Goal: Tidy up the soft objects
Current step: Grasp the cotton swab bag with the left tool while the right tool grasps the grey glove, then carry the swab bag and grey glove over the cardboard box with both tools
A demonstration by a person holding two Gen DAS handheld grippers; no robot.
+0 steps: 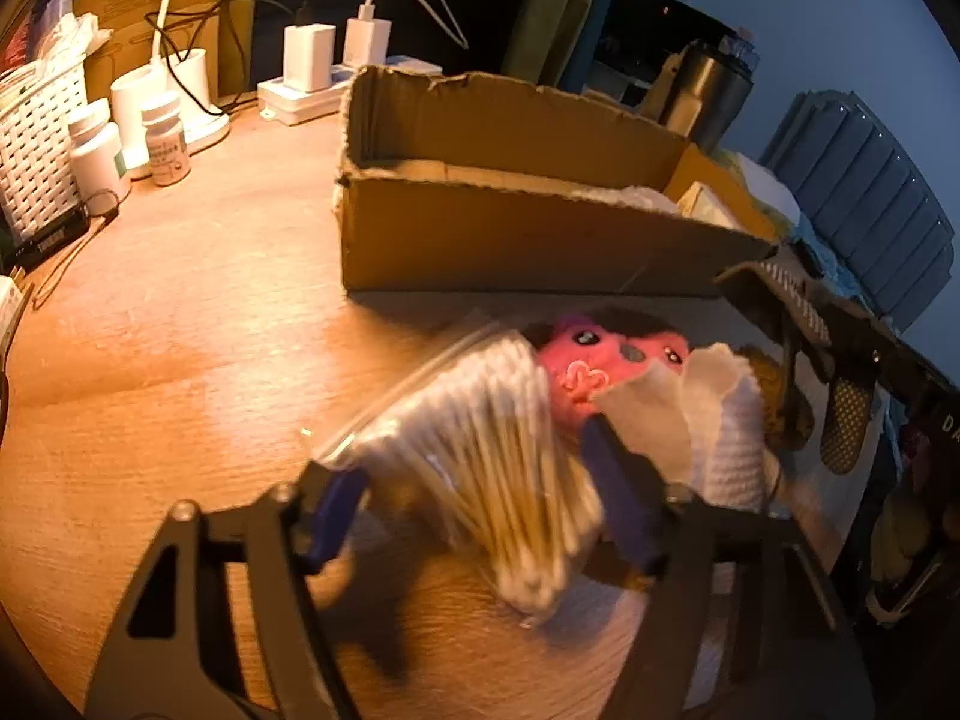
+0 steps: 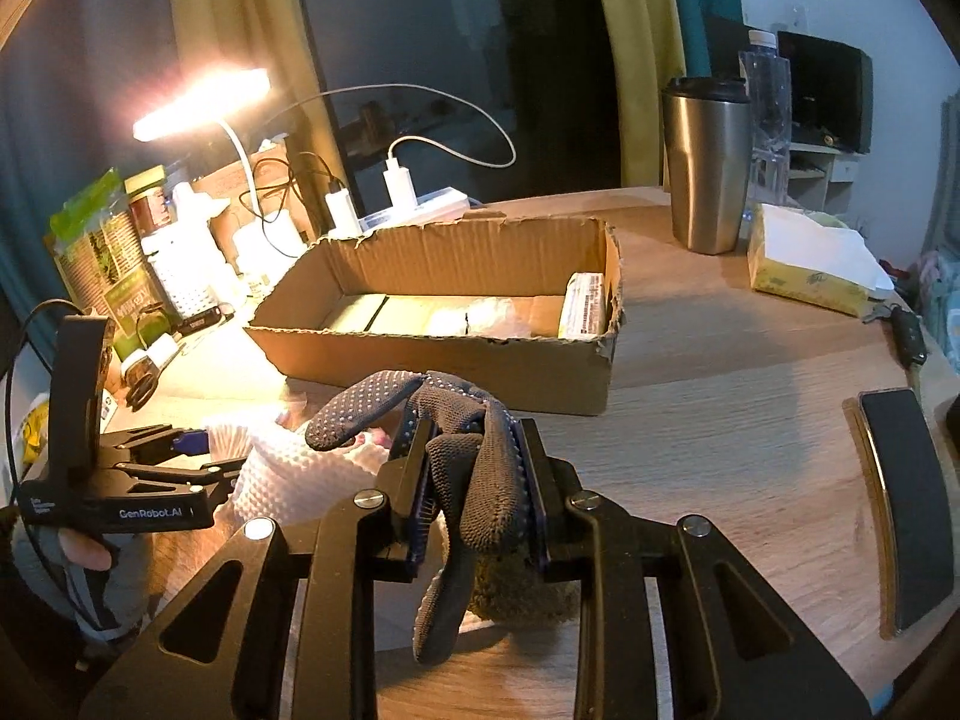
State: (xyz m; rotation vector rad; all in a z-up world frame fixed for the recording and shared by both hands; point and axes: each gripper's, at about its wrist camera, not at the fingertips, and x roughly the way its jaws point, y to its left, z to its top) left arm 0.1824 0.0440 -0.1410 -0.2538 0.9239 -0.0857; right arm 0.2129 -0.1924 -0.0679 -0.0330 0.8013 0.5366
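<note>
The box (image 2: 444, 324) is what both loads turn on: it stands just beyond the pile of soft things, its long side facing the 2 grippers, its open top above where they now hold.

The right gripper (image 2: 474, 480) is clamped narrow on a dark dotted glove (image 2: 474, 468). The glove's fingers spill forward over the jaws and 1 hangs below, so its long axis runs roughly along the tongs, toward the box. This hand looks the nearer to the box wall, which lies straight ahead and slightly up.

The left gripper (image 1: 474, 480) has a clear pack of swabs (image 1: 480, 450) between its blue pads (image 1: 618, 498). The right pad touches the pack; at the left pad the picture is too blurred to say whether it presses. The sticks lie lengthwise along the jaws, pointing up toward the box's near left corner. For this hand the box lies ahead and to the right.

The left view alone shows the pink plush (image 1: 600, 366) and white cloth (image 1: 720, 420) lying on the table (image 1: 180, 360) between the swabs and the box, with the glove off to the right. The right view alone looks into the box: pale packets along the floor, a carton against the right end, bare room at the left. It also shows the left gripper from the side, low beside the cloth.
</note>
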